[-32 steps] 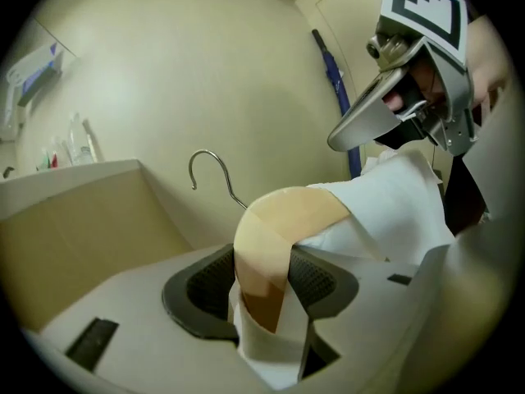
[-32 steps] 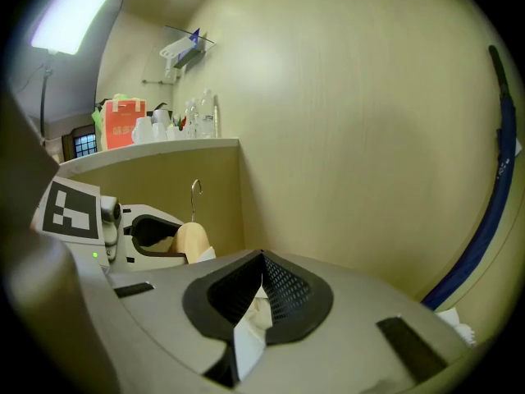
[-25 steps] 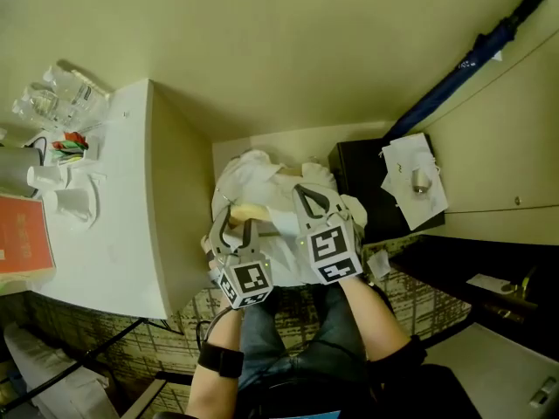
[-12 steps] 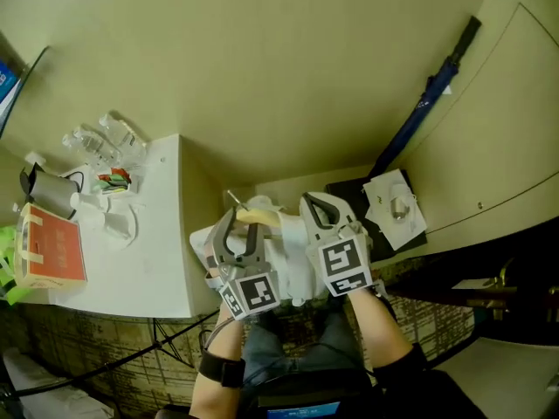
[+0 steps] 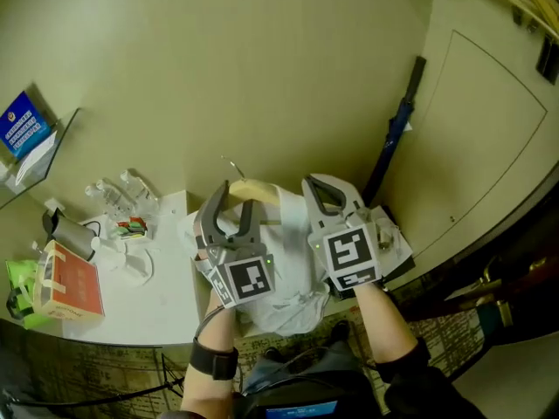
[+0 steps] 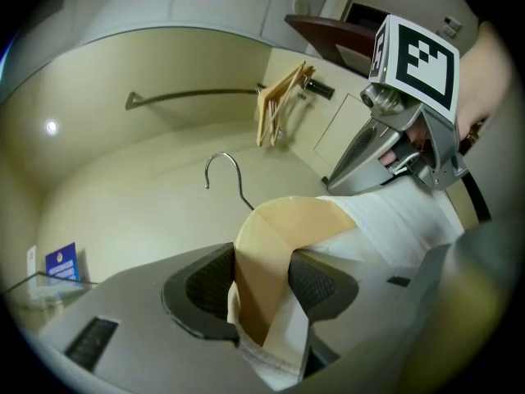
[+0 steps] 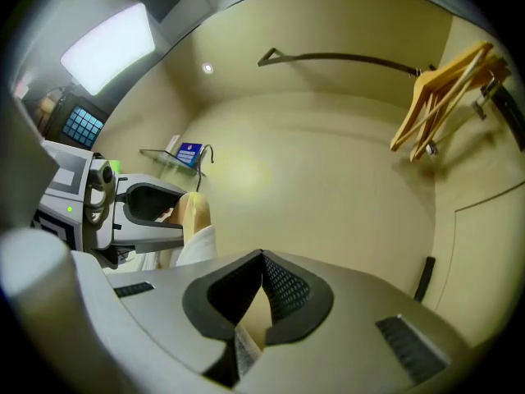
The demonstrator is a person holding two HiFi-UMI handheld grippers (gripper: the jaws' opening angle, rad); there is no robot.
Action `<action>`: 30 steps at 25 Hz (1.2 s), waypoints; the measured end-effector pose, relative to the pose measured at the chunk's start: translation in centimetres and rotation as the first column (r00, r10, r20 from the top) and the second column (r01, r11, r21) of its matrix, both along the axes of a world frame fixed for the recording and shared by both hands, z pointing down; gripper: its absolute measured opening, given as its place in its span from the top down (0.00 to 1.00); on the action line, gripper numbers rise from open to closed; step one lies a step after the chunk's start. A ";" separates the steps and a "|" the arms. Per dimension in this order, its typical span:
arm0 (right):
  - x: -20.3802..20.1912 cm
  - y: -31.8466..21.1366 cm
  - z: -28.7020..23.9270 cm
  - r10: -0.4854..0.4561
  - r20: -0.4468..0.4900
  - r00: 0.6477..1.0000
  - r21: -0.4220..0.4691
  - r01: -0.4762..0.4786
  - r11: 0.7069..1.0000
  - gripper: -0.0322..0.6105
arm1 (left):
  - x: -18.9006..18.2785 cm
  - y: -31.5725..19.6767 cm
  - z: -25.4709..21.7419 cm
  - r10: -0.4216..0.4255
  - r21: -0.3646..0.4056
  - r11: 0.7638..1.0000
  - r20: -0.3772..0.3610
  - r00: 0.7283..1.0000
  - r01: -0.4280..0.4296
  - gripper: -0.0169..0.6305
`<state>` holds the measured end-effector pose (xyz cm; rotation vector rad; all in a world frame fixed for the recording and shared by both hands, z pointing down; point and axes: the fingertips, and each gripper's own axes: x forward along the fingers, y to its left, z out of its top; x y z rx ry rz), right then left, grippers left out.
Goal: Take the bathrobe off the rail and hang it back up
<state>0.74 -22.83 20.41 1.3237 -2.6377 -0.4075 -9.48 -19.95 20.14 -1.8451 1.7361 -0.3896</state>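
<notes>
Below the rail [image 6: 189, 95], left gripper [image 5: 236, 197] jaws pinch the hanger [image 5: 259, 191], right gripper [image 5: 319, 187] jaws the bathrobe [image 5: 288, 278]; blue card [image 5: 24, 126] unreadable.

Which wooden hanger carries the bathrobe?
The hanger held by the left gripper, white bathrobe draped over it; the other hangers hang bare on the rail.

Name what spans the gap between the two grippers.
A wooden hanger draped with the white bathrobe runs from the left gripper to the right gripper, clearest in the head view.

Forearms up, side by side; left gripper [image 5: 234, 203] and right gripper [image 5: 319, 186] level, jaws clamping hanger [image 5: 255, 190].
</notes>
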 end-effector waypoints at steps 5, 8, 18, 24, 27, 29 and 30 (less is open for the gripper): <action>2.3 0.6 -8.7 0.050 0.011 0.999 0.153 -0.051 0.987 0.91 | 2.2 -0.8 -8.9 0.056 0.126 0.990 0.045 0.997 -0.061 0.66; 3.8 1.1 -12.9 0.089 0.012 0.996 0.233 -0.089 0.968 0.91 | 3.5 -1.1 -12.7 0.083 0.170 0.981 0.063 0.995 -0.093 0.66; 5.9 3.9 -22.1 0.172 -0.044 0.984 0.418 -0.139 0.898 0.91 | 6.1 -2.2 -22.0 0.191 0.241 0.950 0.062 0.980 -0.200 0.66; 8.1 5.0 -27.7 0.267 -0.039 0.963 0.520 -0.208 0.829 0.91 | 8.8 -2.7 -27.8 0.292 0.275 0.917 0.030 0.956 -0.289 0.66; 9.6 5.4 -30.5 0.318 -0.035 0.947 0.564 -0.244 0.789 0.91 | 10.5 -3.2 -30.9 0.341 0.294 0.895 0.036 0.939 -0.336 0.66; 10.7 5.5 -32.4 0.348 -0.029 0.937 0.587 -0.266 0.764 0.91 | 12.1 -3.4 -33.0 0.373 0.303 0.877 0.060 0.926 -0.373 0.66; 11.2 5.5 -33.3 0.361 -0.027 0.932 0.599 -0.275 0.752 0.91 | 12.9 -3.8 -33.9 0.389 0.303 0.870 0.063 0.919 -0.389 0.66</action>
